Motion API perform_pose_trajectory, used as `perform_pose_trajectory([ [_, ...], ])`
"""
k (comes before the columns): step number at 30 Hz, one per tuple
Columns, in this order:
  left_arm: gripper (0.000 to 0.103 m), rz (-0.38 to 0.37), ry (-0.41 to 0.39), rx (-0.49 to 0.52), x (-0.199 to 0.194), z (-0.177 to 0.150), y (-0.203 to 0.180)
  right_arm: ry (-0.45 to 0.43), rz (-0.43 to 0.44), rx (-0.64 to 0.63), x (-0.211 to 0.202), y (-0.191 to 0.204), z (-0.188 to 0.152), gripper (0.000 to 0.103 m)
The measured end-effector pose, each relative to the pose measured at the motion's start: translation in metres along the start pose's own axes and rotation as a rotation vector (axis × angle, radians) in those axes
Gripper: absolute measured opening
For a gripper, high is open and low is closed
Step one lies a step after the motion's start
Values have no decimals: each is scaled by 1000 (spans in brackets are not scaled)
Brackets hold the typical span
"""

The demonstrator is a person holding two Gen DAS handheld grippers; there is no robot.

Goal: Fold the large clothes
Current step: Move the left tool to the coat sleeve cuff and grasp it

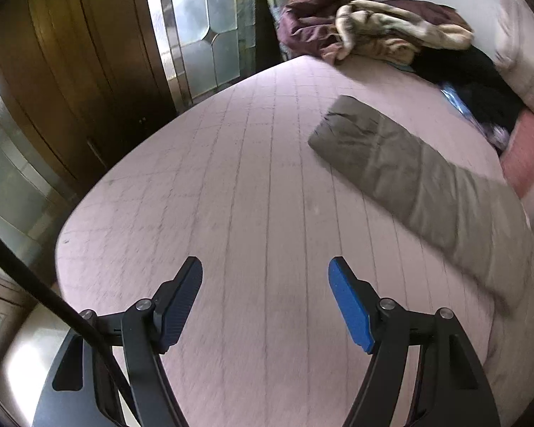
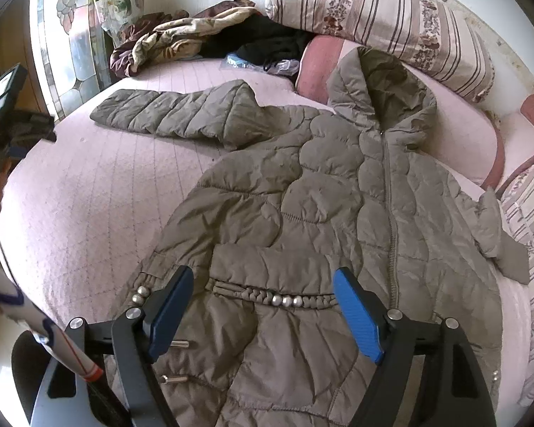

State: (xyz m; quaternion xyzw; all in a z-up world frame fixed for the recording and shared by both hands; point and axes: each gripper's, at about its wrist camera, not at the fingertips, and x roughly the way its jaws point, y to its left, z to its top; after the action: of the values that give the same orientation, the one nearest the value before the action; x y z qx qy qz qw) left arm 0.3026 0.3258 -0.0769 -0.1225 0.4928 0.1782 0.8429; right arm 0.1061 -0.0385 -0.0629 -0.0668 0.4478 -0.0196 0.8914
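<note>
Your right gripper (image 2: 263, 307) hovers, jaws apart, over the jacket (image 2: 302, 213); the left gripper (image 1: 265, 300) likewise gapes. Puffy fabric may slip, and the beaded belt (image 2: 284, 299) could snag.

Left wrist view: jacket sleeve (image 1: 409, 163) smears into motion blur toward the frame's right edge, so the rest of the coat is out of view. Right wrist view: jacket (image 2: 320, 213) hem cut off at the bottom edge, partly behind the right tongs (image 2: 263, 315). Heap of bedding (image 2: 171, 41) too jumbled to tell items apart.
</note>
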Motion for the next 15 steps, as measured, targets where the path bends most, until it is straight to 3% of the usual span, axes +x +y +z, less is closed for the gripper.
perform_pose_trajectory([
  [4, 73, -19, 29, -38, 31, 32, -7, 11, 10, 9, 11, -6, -4, 84],
  [12, 73, -266, 143, -251, 97, 75, -9, 24, 1, 28, 32, -21, -5, 84],
  [15, 73, -294, 126, -292, 107, 85, -11, 33, -5, 40, 40, -27, -4, 84],
])
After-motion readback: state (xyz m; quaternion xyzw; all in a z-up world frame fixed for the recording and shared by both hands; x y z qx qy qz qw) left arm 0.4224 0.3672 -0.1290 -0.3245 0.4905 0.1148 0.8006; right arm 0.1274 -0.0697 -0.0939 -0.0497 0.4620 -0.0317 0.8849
